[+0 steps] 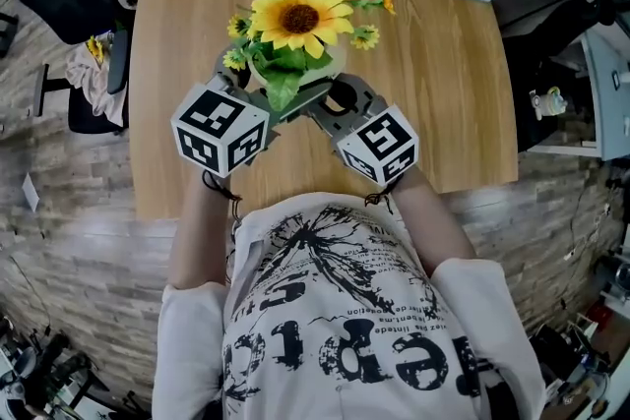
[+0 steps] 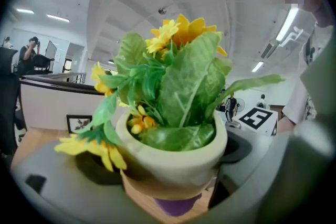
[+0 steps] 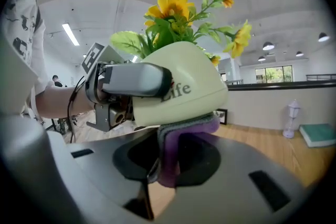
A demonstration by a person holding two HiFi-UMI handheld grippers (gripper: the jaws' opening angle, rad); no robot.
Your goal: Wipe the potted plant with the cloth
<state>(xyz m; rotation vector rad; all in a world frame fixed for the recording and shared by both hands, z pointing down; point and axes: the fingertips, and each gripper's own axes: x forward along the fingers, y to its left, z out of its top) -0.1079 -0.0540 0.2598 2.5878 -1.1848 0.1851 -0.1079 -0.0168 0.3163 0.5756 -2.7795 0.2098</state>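
Nearest the lens, my right gripper (image 3: 164, 162) has its jaws clamped on the purple cloth (image 3: 190, 127). The cloth is folded up and pressed against the underside of the cream pot (image 3: 181, 89). My left gripper (image 2: 170, 186) has its jaws closed on the pot walls, one each side, and carries the potted plant (image 1: 295, 27) tipped over. It looks lifted clear of the tabletop (image 1: 448, 93), over the near half and about mid-width, closer to the near edge than the far one.

Step in hand, as I judge it: wiping the pot base, mid-task. Next I need to slide the cloth along the base and up the side wall. The left grip has to stay firm so the tilted pot doesn't slip, and the cloth must stay pinched.

The pot holds a big sunflower (image 1: 298, 17), smaller yellow blooms and broad green leaves (image 2: 185, 86). They fill it to the rim, and I see no soil.
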